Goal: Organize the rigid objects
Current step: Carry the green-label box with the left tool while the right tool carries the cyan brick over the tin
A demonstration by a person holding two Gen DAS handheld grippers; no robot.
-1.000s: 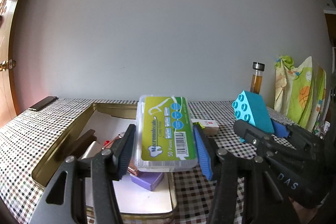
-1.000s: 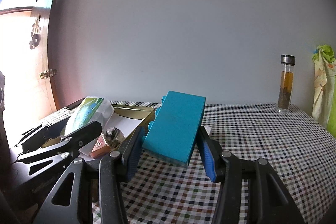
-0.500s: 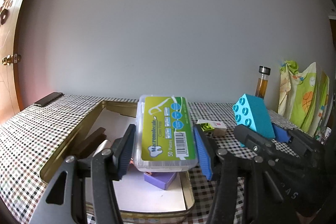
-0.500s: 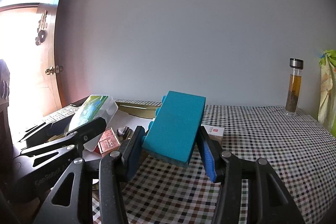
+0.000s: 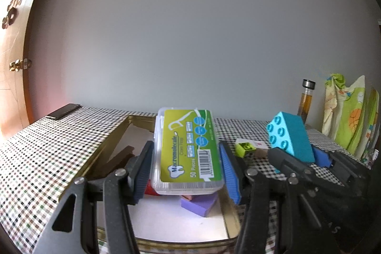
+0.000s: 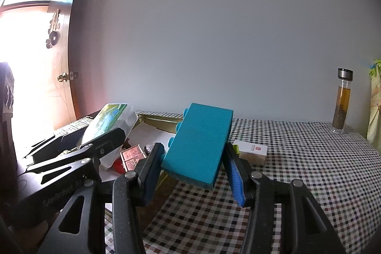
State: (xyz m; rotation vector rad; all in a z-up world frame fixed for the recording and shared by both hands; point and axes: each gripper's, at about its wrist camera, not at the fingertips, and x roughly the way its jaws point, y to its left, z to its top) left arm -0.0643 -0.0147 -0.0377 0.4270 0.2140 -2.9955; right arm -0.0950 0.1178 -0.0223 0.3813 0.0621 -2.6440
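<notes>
Left gripper [image 5: 187, 160] is pinching the floss-pick box [image 5: 187, 149], hovering above the gold tray [image 5: 112, 142]; right gripper [image 6: 194, 167] is clamping the teal brick [image 6: 200, 143] over the checkered table [image 6: 297, 158], bottle [image 6: 341, 102] standing beyond.

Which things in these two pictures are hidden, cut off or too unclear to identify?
- Left wrist view: the floss box, held in the left hand-held gripper, hides most of the tray contents; only a purple block peeks out.
- Right wrist view: the teal brick in the right hand-held gripper covers part of the small box; its print is too small.
- The bottle contents are unclear.
</notes>
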